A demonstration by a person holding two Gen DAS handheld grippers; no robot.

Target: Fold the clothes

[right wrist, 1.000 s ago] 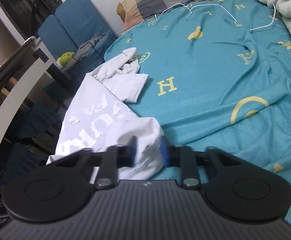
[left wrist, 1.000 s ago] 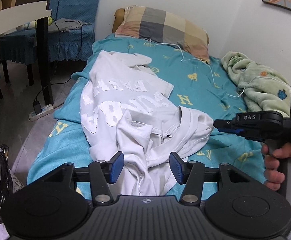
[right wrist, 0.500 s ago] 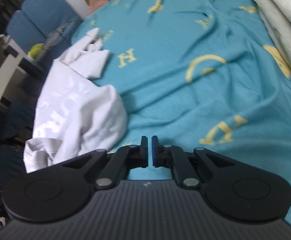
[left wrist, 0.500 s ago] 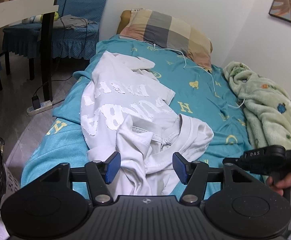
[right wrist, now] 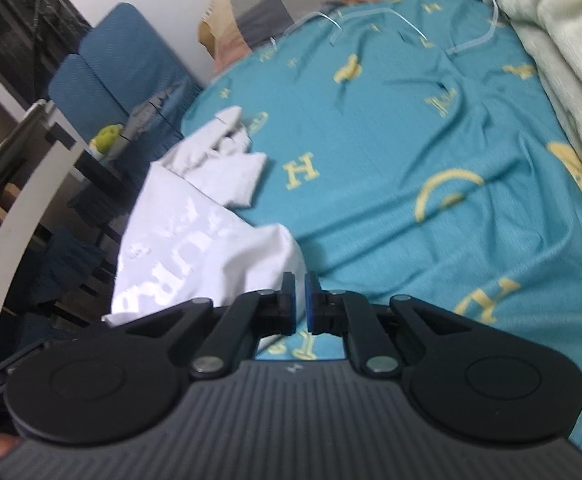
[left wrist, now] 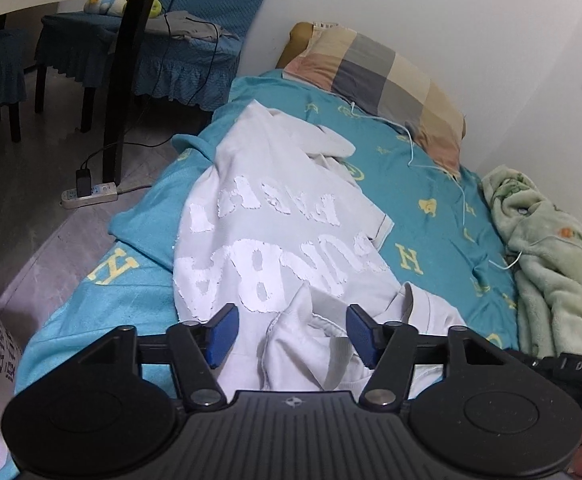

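A white T-shirt (left wrist: 275, 248) with white lettering lies crumpled on the teal bedsheet (left wrist: 431, 240). Its near end is bunched into folds and one sleeve is twisted at the far end. My left gripper (left wrist: 291, 334) hovers open just above the bunched near end, with nothing between its blue pads. In the right wrist view my right gripper (right wrist: 300, 305) is shut and holds nothing. It sits just right of the T-shirt (right wrist: 195, 248), close to its rounded edge. The right gripper's black body (left wrist: 579, 368) shows at the lower right of the left wrist view.
A checked pillow (left wrist: 383, 76) lies at the head of the bed, with a thin white cable (left wrist: 435, 164) trailing from it. A green fleece blanket (left wrist: 551, 264) is heaped along the wall side. Left of the bed are blue-covered chairs (left wrist: 163, 56), a dark table leg (left wrist: 119, 92) and a power strip (left wrist: 91, 196).
My right gripper let go of the shirt's edge, shut on nothing and drew back toward the bed's near end. My left gripper stayed open and moved closer over the bunched cloth.
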